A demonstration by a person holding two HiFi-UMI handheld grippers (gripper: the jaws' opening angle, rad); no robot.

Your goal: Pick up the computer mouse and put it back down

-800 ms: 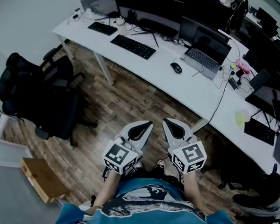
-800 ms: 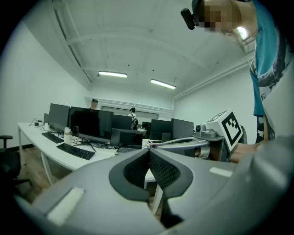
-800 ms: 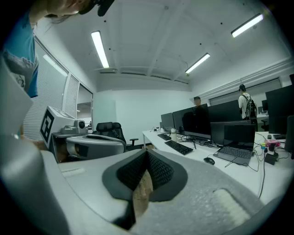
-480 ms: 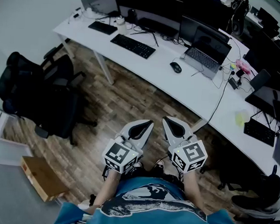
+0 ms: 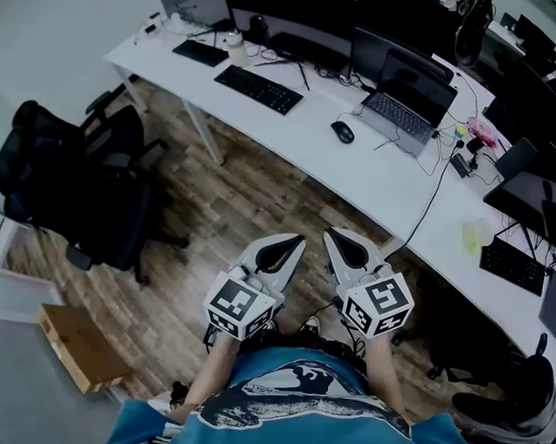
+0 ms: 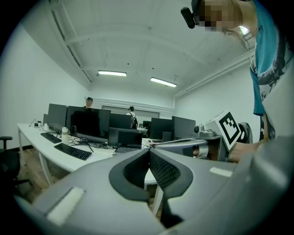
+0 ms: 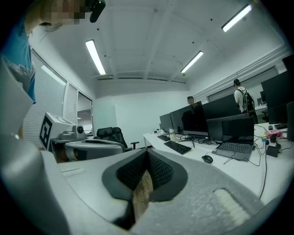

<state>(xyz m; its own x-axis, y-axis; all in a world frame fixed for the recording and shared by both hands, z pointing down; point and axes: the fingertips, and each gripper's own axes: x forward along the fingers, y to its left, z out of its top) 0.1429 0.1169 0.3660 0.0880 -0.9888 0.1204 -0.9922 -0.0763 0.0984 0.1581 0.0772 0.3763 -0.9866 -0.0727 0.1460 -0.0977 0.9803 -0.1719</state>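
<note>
Left gripper (image 5: pixel 295 243): held over the floor, close in front of the person, well short of the table. Pale grey smooth shell, tapering to a point.
Left jaws: pressed together at the tips, nothing between them. The black pads (image 6: pixel 163 172) have a fine dimpled face and curve into a hollow behind the tips.
Right gripper (image 5: pixel 331 236): just beside the left one, the same pale pointed shell, also over the floor.
Right jaws: pressed together, empty. In the right gripper view the dark textured pads (image 7: pixel 158 172) meet at the tip, and wood floor shows through the slit below.
Marker cubes: a white cube with black square patterns rides on the back of each gripper, left (image 5: pixel 240 308) and right (image 5: pixel 376 305).
Mouse (image 5: pixel 342 131): small, dark and rounded. It lies flat on the table between the keyboard and the laptop, nearer the laptop, and well apart from both grippers. It also shows in the right gripper view (image 7: pixel 208 159).
Table (image 5: pixel 375 175): long, white and smooth-topped, running slantwise across the room.
Keyboard (image 5: pixel 261 90): flat black slab, left of the mouse.
Laptop (image 5: pixel 407 102): open, with a dark screen and a grey deck.
Monitors (image 5: pixel 300 21): a row of dark screens along the table's far edge.
Floor (image 5: pixel 232 204): wood-grain planks in brown tones.
Chair (image 5: pixel 82 195): black padded office chair, on the left and apart from the table.
Box (image 5: pixel 78 350): flat brown cardboard, lying on the floor at lower left.
</note>
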